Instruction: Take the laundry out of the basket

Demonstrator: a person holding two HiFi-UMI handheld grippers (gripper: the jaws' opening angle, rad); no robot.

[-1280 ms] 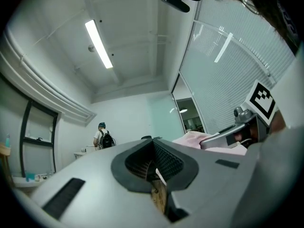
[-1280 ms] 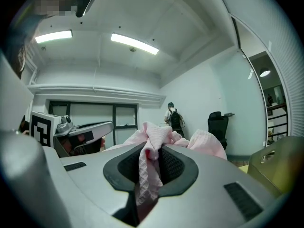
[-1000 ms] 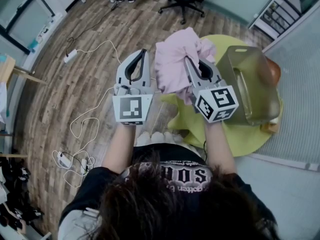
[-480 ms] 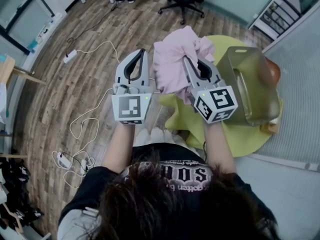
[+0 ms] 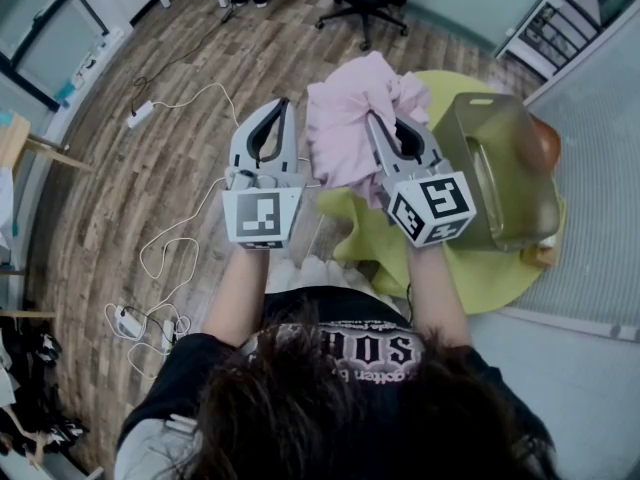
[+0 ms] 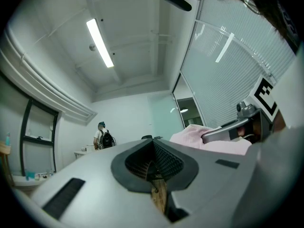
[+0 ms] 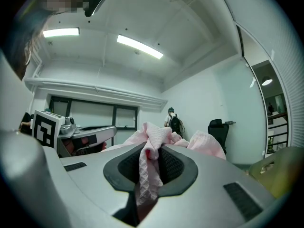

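The yellow-green round table (image 5: 480,273) carries a translucent olive basket (image 5: 500,168) at its right edge. A bunched pink garment (image 5: 345,128) is held up over the table's left edge, apart from the basket. One fold of it is pinched between the nearly closed jaws of the right gripper (image 7: 151,146). Just beside it, the left gripper (image 5: 286,105) has its jaws together on nothing.

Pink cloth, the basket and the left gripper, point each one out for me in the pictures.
pink cloth (image 5: 345,133), head view, middle of the bunched fabric.
basket (image 5: 500,183), head view, its translucent side wall.
left gripper (image 5: 287,105), head view, at its closed fingertips.
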